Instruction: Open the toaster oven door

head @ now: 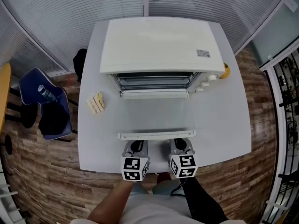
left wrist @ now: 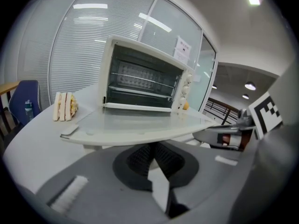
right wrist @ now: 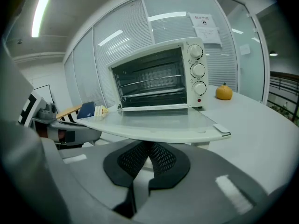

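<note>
The toaster oven (head: 159,45) sits at the far side of the table (head: 219,120), and its door (head: 156,115) is already down, lying flat and level toward me like a shelf, so I'd judge the opening itself to be done. The door's handle (head: 156,135) is the edge nearest me, and its long axis runs left to right, straight across the front of both my tools. My left hand-held gripper (head: 136,147) sits just on my side of the handle's left part and my right hand-held gripper (head: 181,146) just on my side of its right part. Neither is nearer than the other. Each gripper view shows the door's front lip as a pale slab just above and ahead of the jaws. In both views the dark ribbed pads are drawn together into a narrow V, and I can make out nothing held between them. The tips are close under the lip, but I can't tell whether they touch it. Because the door lies ahead and slightly above, any next move turns on that: drawing straight back toward me would clear it, while lifting would knock the lip from below. A sandwich (head: 96,102) stands left of the door and an orange fruit (head: 225,70) lies right of the oven, both well clear.
</note>
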Available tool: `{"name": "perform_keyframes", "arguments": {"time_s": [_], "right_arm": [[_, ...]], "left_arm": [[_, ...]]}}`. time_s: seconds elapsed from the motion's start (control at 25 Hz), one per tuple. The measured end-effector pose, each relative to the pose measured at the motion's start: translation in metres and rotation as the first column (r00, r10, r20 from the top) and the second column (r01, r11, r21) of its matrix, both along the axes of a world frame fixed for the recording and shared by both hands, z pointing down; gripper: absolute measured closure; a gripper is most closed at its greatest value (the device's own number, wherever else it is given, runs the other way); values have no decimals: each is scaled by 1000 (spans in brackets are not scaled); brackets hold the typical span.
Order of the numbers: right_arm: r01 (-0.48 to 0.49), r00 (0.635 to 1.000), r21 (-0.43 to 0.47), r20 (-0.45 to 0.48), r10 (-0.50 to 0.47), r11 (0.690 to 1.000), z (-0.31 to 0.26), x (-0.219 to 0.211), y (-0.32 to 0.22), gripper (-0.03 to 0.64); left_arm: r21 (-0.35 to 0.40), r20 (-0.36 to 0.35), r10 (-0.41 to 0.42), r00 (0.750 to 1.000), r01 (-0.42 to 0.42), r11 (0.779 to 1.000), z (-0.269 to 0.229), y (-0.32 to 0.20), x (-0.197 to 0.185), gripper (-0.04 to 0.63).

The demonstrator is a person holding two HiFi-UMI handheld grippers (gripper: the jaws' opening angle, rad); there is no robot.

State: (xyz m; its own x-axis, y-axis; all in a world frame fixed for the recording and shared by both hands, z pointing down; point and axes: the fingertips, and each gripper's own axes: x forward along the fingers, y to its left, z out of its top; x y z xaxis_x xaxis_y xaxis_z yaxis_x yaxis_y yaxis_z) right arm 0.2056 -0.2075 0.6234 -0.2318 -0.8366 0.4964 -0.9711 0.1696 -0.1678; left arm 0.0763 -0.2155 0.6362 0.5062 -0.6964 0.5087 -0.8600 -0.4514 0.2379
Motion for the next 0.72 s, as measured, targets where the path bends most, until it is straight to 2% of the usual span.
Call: {"name": "perform_keyframes", "arguments": {"time_s": [0.48,0.72], "right_arm": [[40,999,62,15,-41,997,6,-3,2,614],[60,998,61,-13,-60,996,9,-3,12,614]], "left_arm": [[62,11,-25,1000,24,998,7,1,-3,538],[43,20,-66,998,66,997,12,3,-4,538]]}}
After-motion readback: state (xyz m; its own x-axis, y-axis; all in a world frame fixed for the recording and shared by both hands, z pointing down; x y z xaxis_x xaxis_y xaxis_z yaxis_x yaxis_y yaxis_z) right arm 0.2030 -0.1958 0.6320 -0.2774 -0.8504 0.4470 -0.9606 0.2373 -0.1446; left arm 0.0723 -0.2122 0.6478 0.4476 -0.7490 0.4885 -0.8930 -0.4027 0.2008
